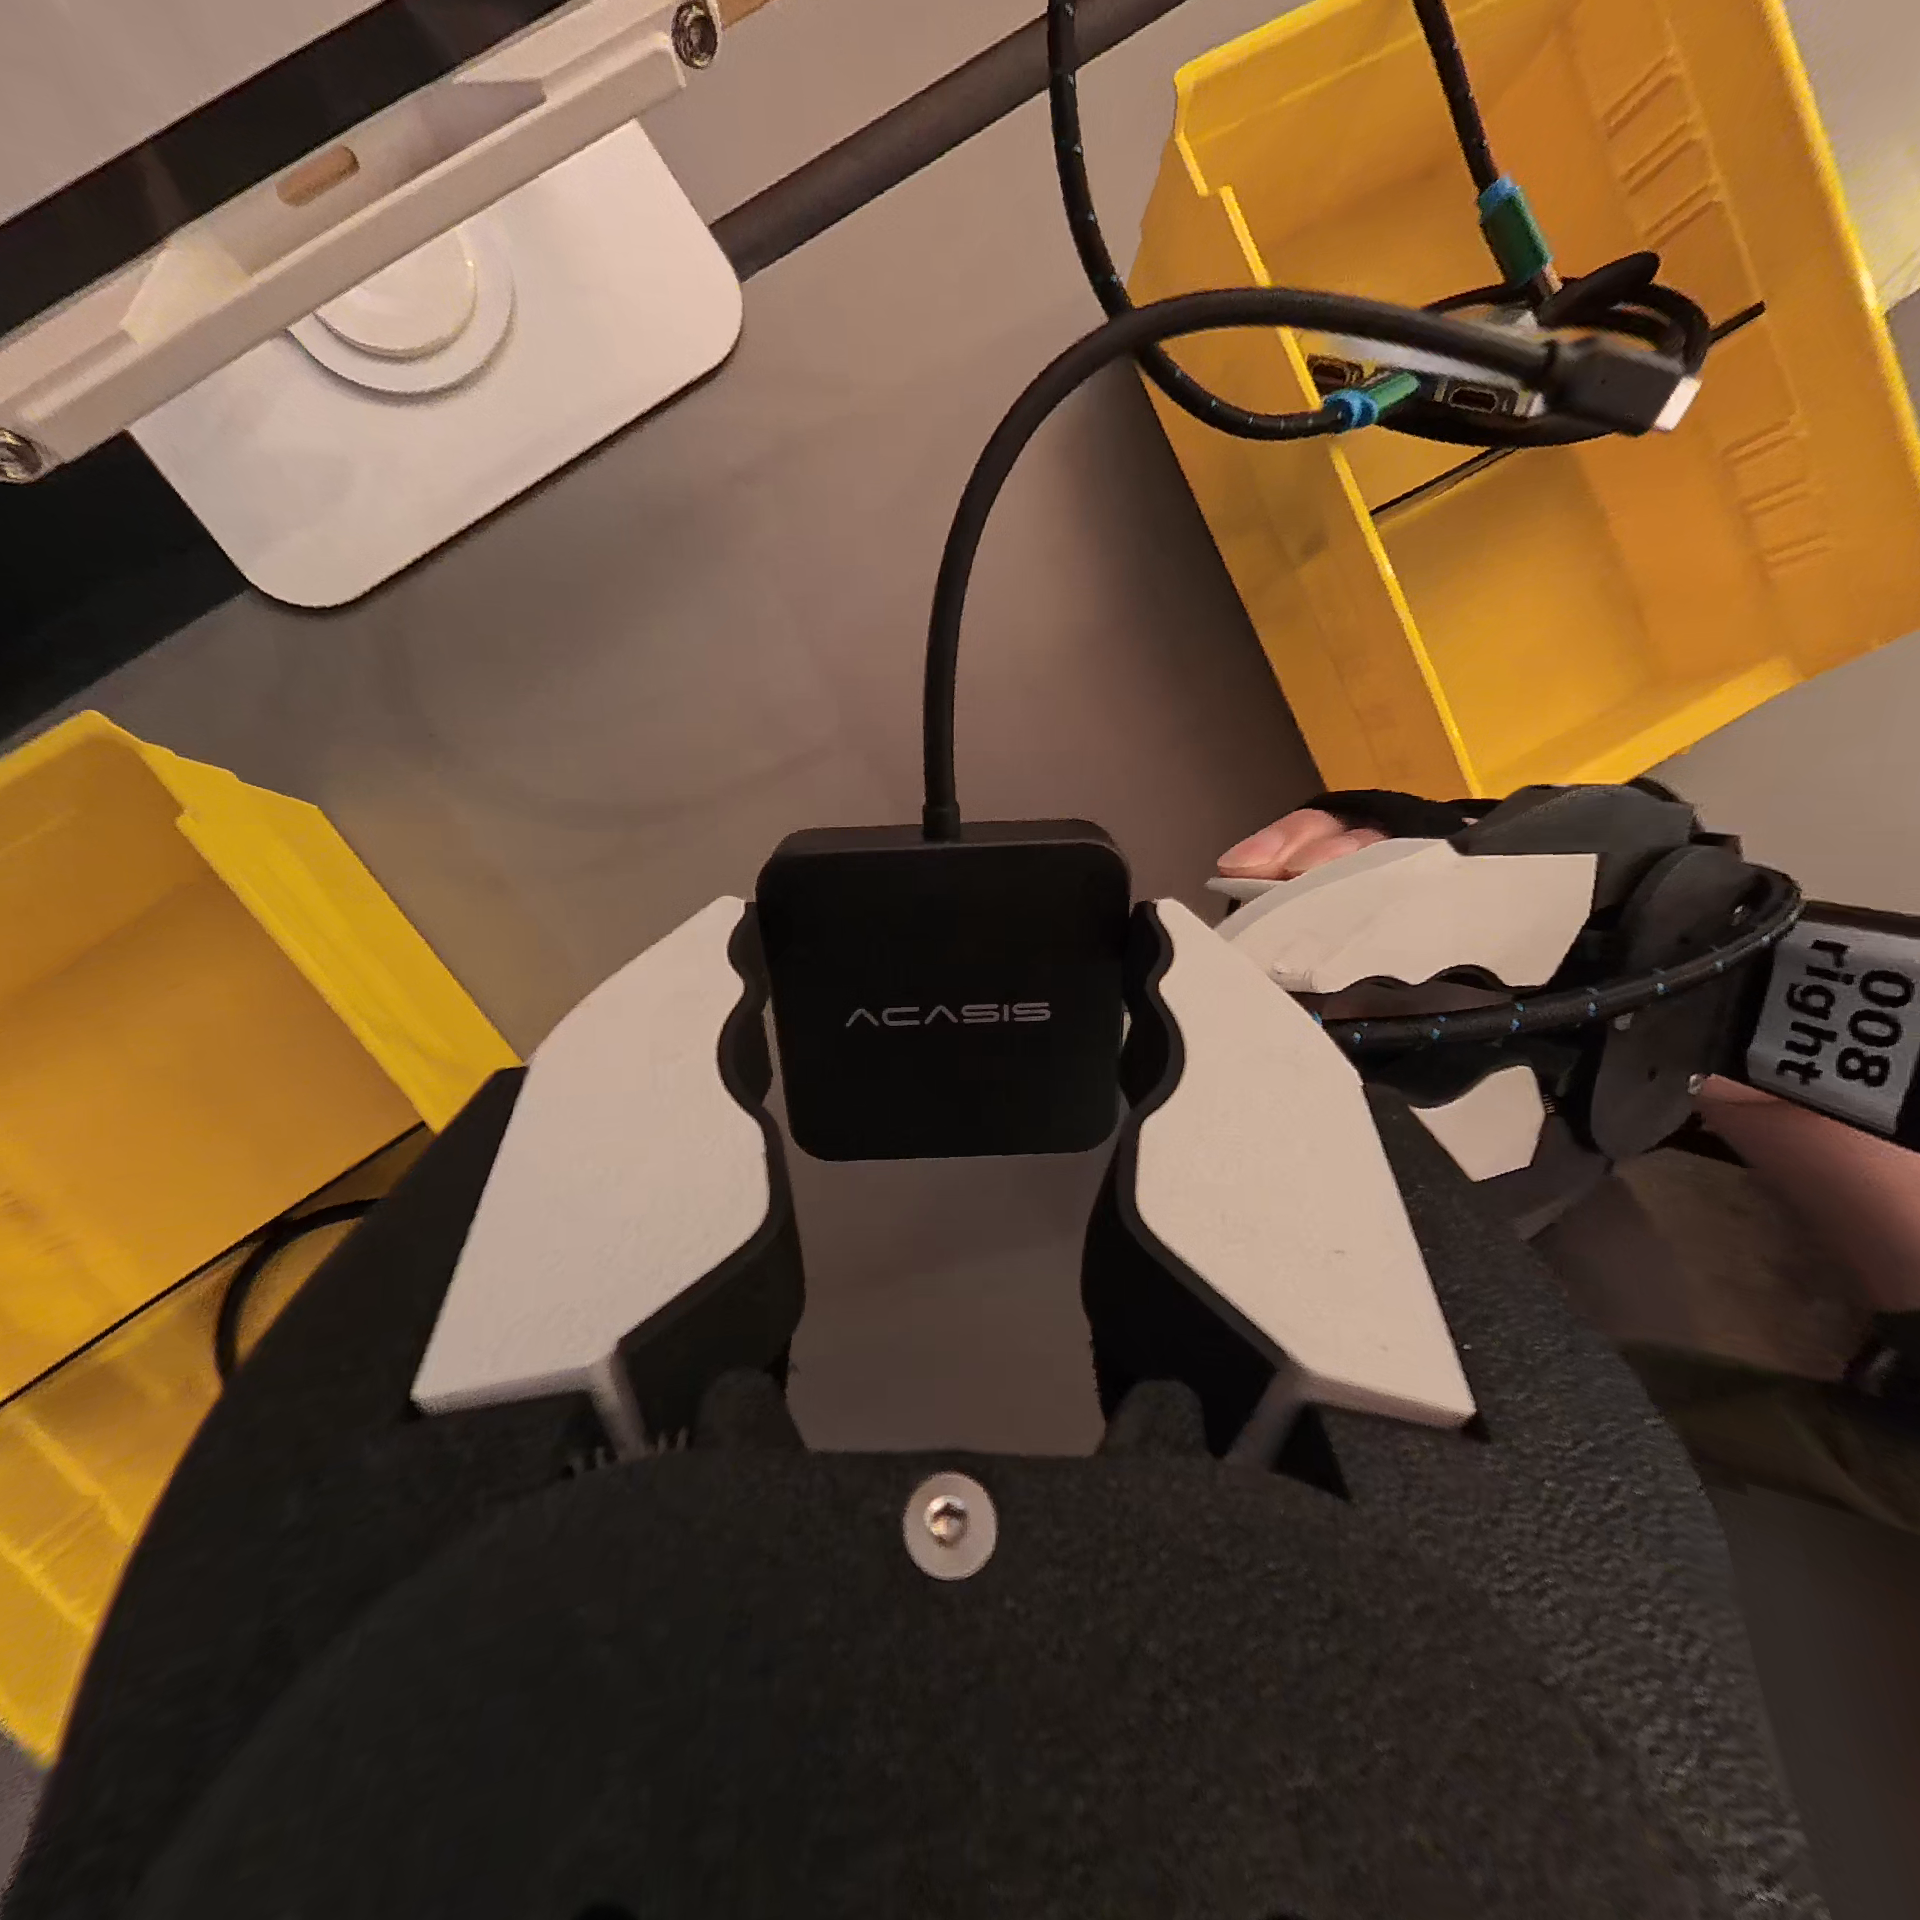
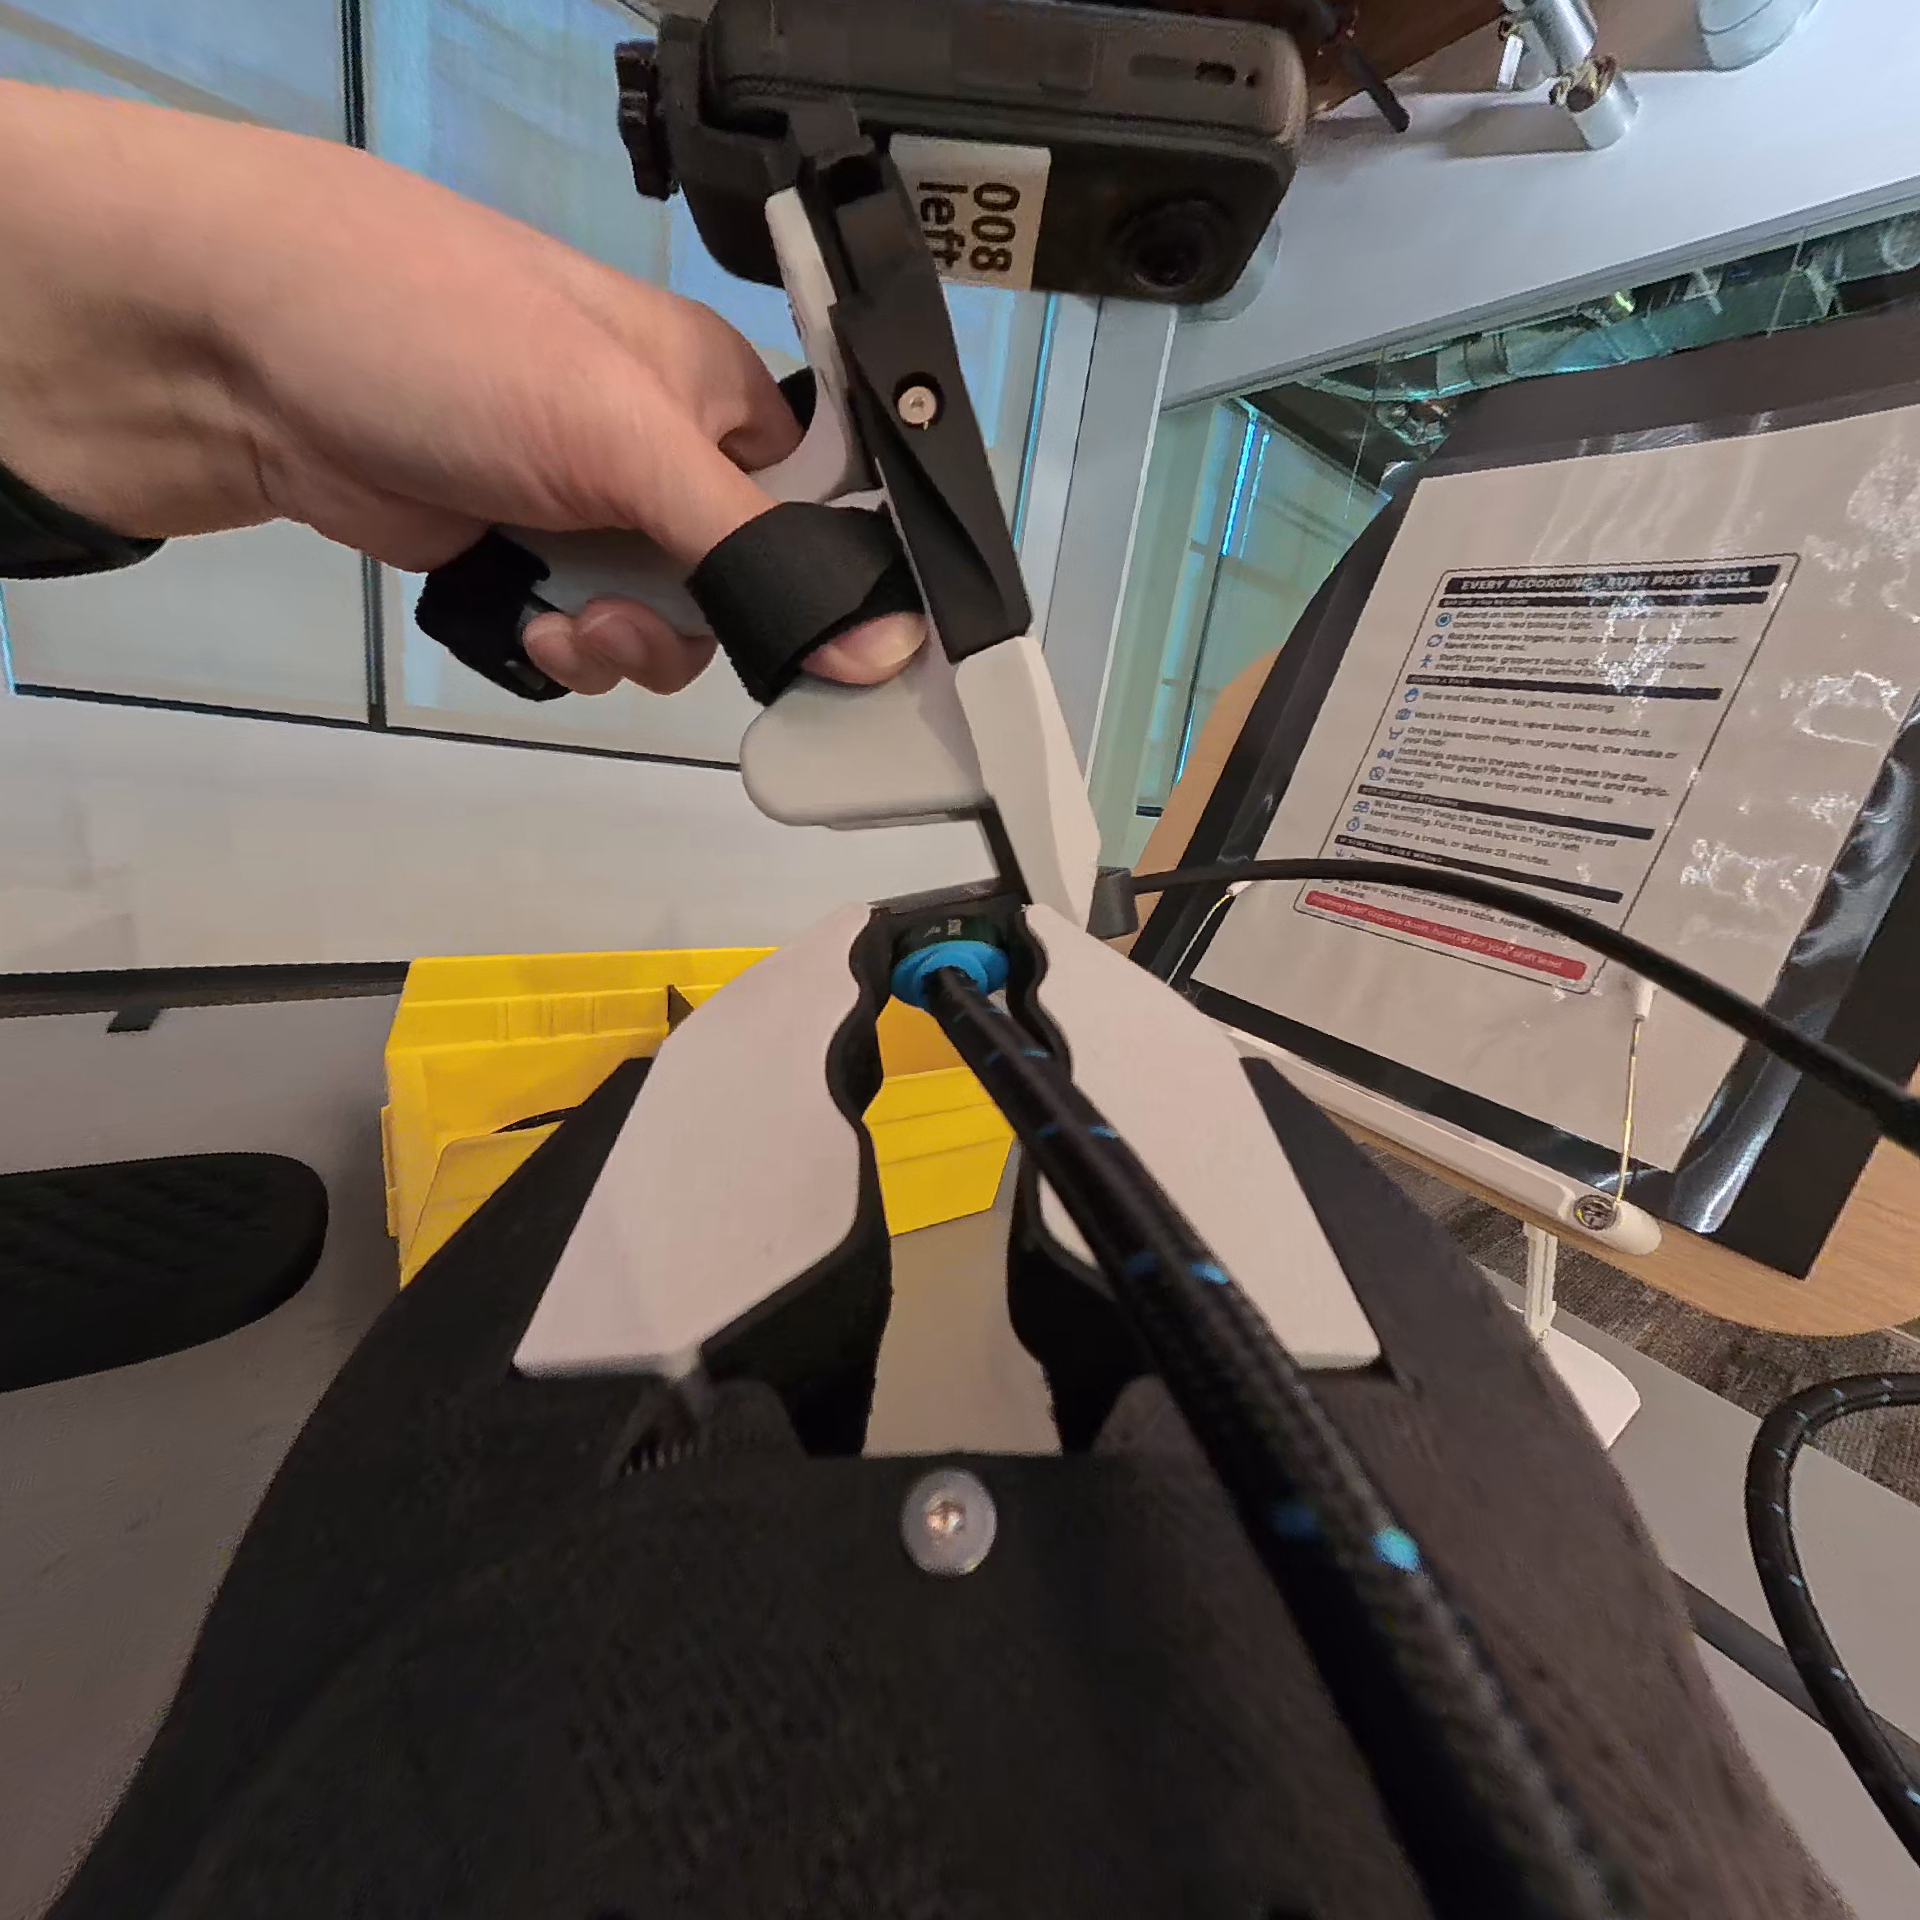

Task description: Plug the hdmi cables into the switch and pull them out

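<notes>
My left gripper [image 1: 940, 935] is shut on the sides of a black square HDMI switch [image 1: 940, 1081] and holds it above the grey table. The switch's thin black pigtail [image 1: 940, 644] curves up to a loose plug [image 1: 1621, 384]. My right gripper [image 2: 943, 935] is shut on an HDMI plug with a blue collar [image 2: 935, 971], pressed against the switch's edge [image 2: 935, 896]. Its braided cable [image 2: 1195, 1278] trails back over the gripper. How deep the plug sits is hidden. In the left wrist view the right gripper [image 1: 1262, 935] is at the switch's right side.
A yellow bin [image 1: 1558, 623] at the back right holds another switch [image 1: 1455, 390] and braided cables with blue-green plugs. A second yellow bin [image 1: 156, 987] is at the left. A white stand [image 1: 416, 416] holds a framed sheet [image 2: 1558, 779] behind.
</notes>
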Motion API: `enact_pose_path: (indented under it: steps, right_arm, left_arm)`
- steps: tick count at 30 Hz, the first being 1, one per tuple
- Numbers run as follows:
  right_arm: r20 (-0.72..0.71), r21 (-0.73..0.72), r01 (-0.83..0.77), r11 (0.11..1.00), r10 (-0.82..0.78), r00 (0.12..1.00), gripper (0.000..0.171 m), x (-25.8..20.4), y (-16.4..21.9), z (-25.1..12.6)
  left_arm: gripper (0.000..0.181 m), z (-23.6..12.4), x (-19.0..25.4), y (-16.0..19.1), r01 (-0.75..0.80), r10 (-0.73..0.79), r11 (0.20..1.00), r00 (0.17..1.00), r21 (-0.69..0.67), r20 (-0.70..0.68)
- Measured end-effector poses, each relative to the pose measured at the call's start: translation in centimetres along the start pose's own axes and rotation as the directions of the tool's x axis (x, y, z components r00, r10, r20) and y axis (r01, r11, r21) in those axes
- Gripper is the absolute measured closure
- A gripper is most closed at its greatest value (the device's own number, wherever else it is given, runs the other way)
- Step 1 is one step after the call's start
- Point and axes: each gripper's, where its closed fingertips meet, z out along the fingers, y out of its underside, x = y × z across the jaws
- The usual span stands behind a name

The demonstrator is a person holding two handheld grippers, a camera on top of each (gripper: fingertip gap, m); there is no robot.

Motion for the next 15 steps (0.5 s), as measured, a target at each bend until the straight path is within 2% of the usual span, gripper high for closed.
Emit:
enact_pose_path:
  steps: [15]
  right_arm:
    - [-0.039, 0.023, 0.08, 0.997, -0.079, 0.996, 0.149, 0.11, 0.07, -0.23]
  left_arm:
    - [0.116, 0.32, 0.47, -0.29, -0.006, 0.006, 1.0, 1.0, 0.016, 0.026]
